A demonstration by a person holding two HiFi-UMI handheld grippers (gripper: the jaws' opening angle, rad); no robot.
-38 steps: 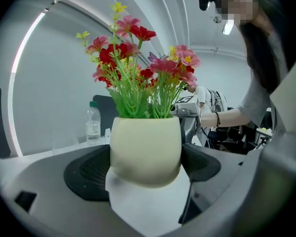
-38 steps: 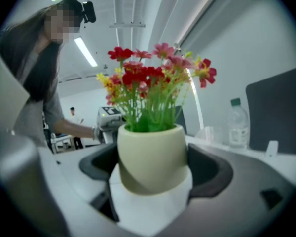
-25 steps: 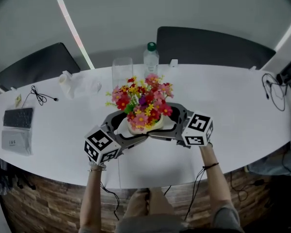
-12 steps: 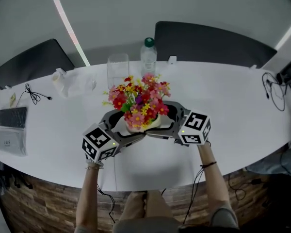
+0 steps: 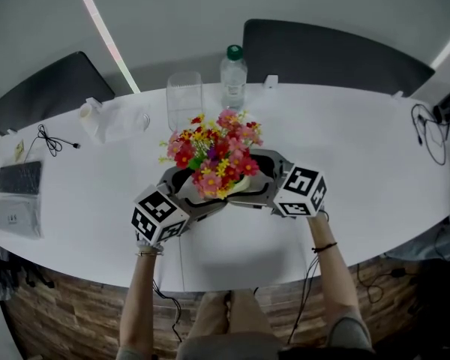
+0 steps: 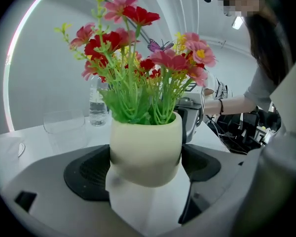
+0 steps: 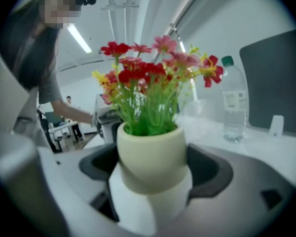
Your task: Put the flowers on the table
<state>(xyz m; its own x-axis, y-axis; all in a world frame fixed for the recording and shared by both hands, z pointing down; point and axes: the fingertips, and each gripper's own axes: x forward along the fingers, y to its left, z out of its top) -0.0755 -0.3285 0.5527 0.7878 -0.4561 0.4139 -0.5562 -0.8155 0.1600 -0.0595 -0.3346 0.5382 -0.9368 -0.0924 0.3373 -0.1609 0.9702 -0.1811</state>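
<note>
White surface (image 5: 367, 167) bears a water bottle (image 5: 233, 77); just nearer than it, we find the flower pot (image 5: 236, 190) clamped from both flanks, left gripper (image 5: 191, 193) and right gripper (image 5: 262, 187) each pressing its wall. Our concern: uneven release could tip the top-heavy pot.

The left forearm (image 5: 139, 298) and right forearm (image 5: 331, 276) extend from 6 o'clock. The left gripper (image 5: 189, 192) points toward 2 o'clock and the right gripper (image 5: 253, 184) toward 9 o'clock, each gripper's jaws clamped against the pot (image 6: 145, 149).
</note>
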